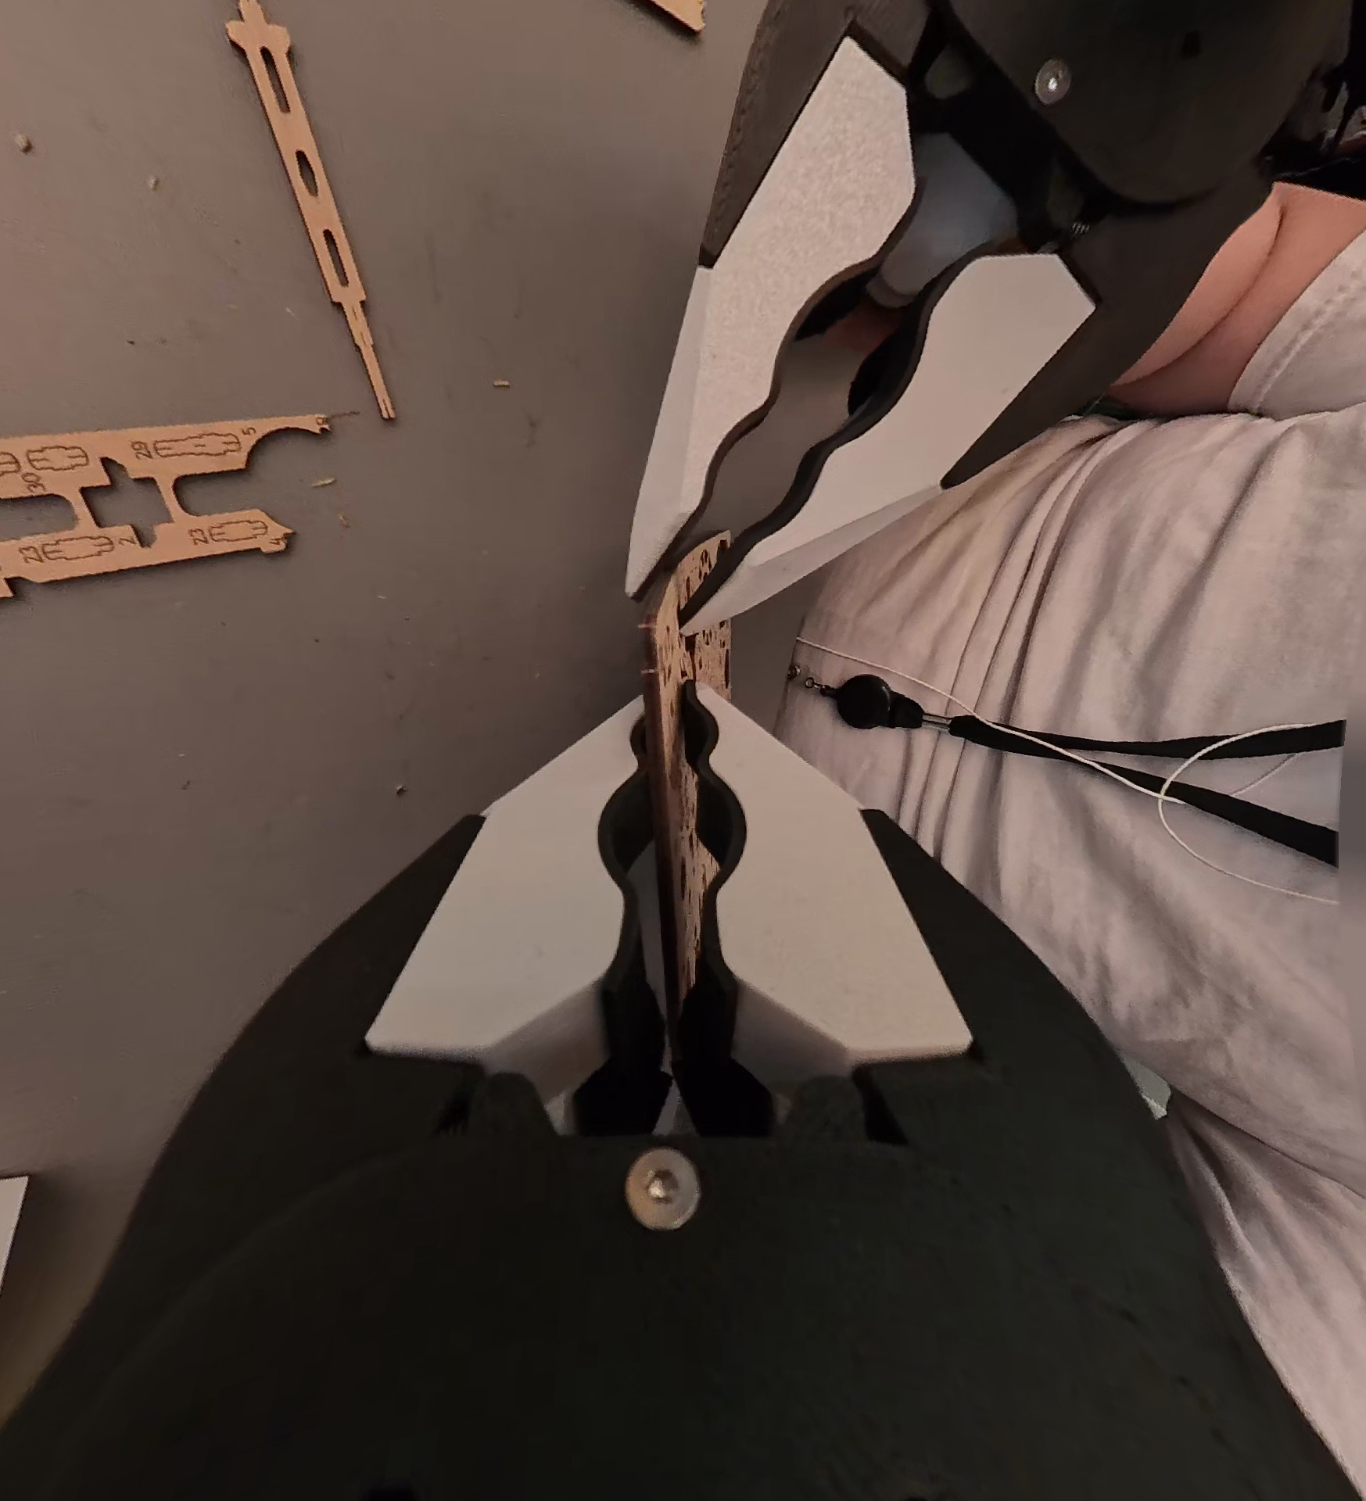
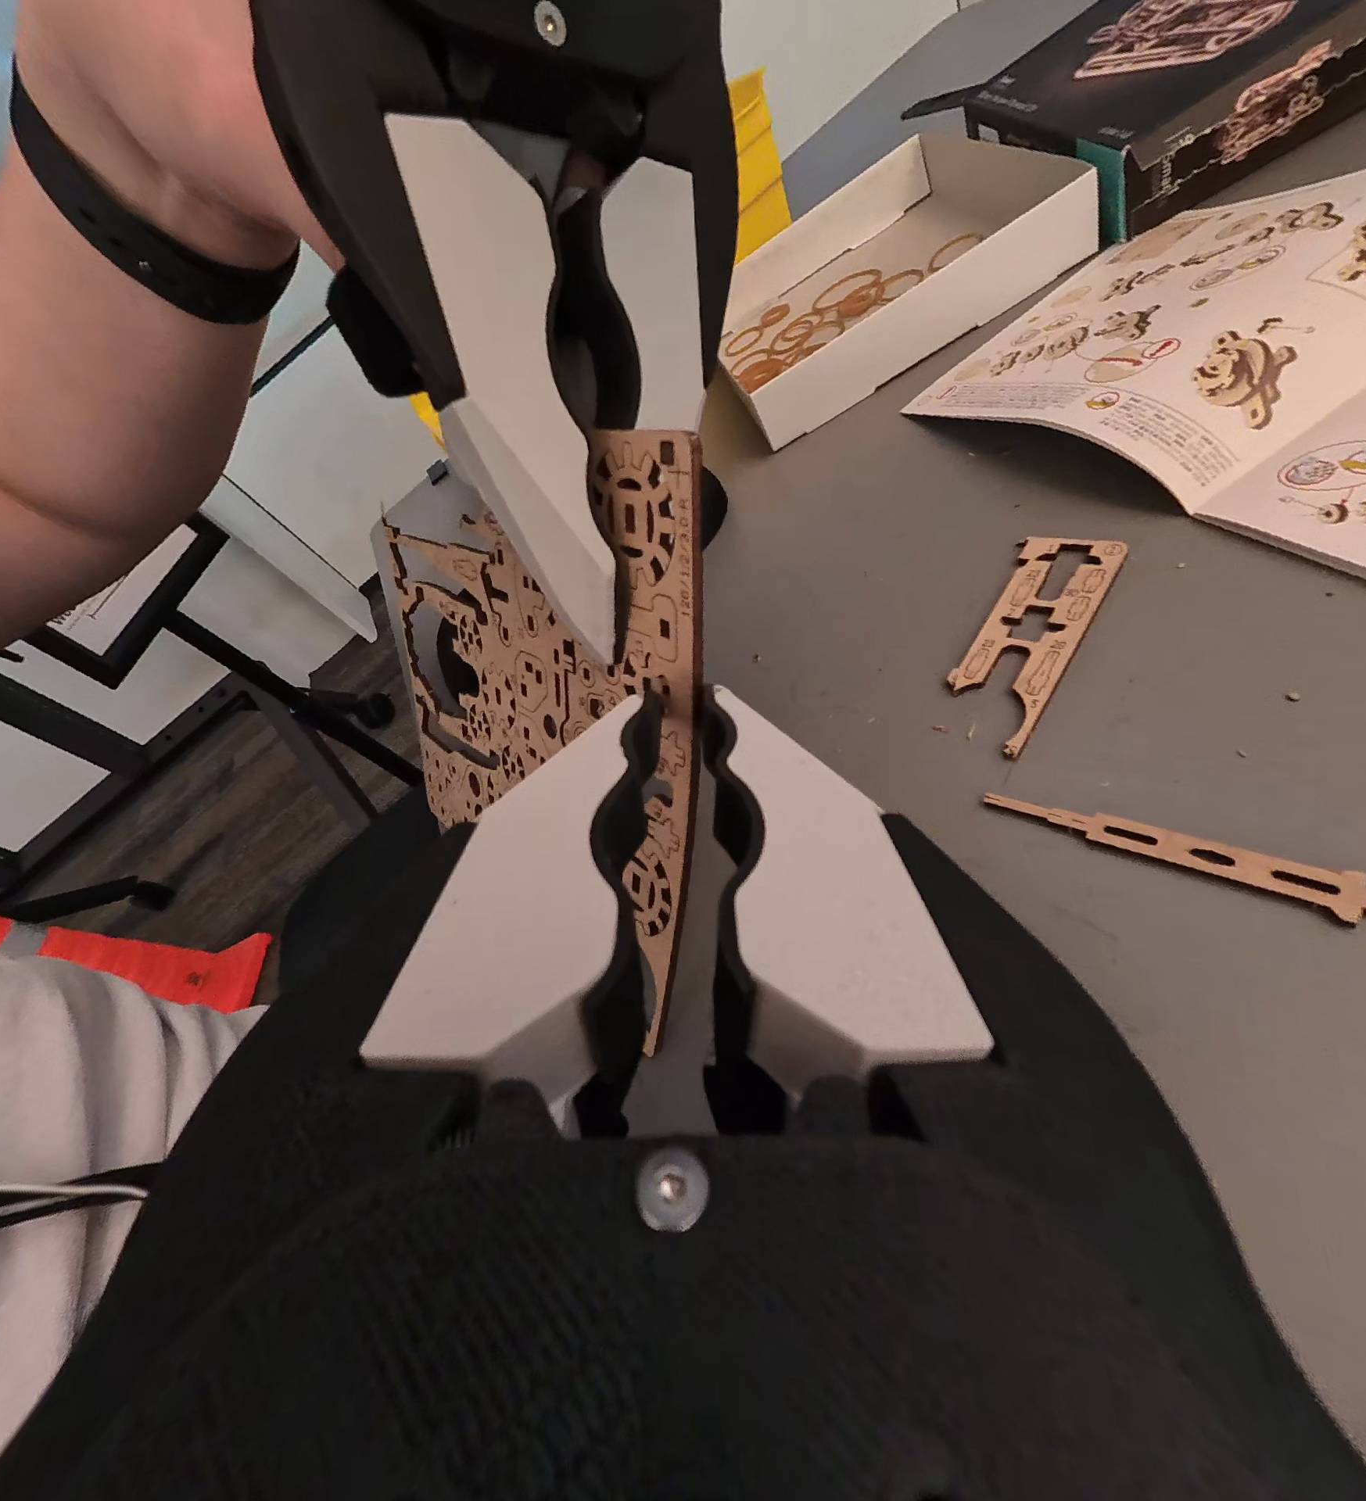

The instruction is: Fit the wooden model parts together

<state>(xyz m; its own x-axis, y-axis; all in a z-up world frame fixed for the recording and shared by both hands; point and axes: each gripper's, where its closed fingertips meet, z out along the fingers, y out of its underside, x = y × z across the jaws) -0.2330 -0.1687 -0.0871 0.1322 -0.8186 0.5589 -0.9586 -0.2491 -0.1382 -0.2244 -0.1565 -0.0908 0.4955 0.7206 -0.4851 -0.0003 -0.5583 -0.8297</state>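
Observation:
A thin laser-cut wooden sheet [image 1: 675, 650] is held in the air between both grippers, edge-on in the left wrist view. My left gripper [image 1: 667, 698] is shut on its near end. My right gripper [image 1: 675, 585] comes in from above and is shut on its far end. In the right wrist view the sheet [image 2: 663, 520] shows gear cut-outs, with my right gripper [image 2: 675, 698] below and my left gripper [image 2: 614, 650] above. A wider panel of cut-outs [image 2: 492, 674] hangs behind; I cannot tell whether it is joined to the sheet.
On the grey table [image 2: 988, 1056] lie an H-shaped wooden frame piece [image 2: 1045, 633] and a long slotted strip [image 2: 1199, 861]. Farther back are a white tray of wooden rings [image 2: 1012, 244], an open instruction booklet [image 2: 1191, 382] and the kit box [image 2: 1232, 105]. A person's white shirt [image 1: 1069, 731] is close on the right. The grippers are tip to tip, or close to it.

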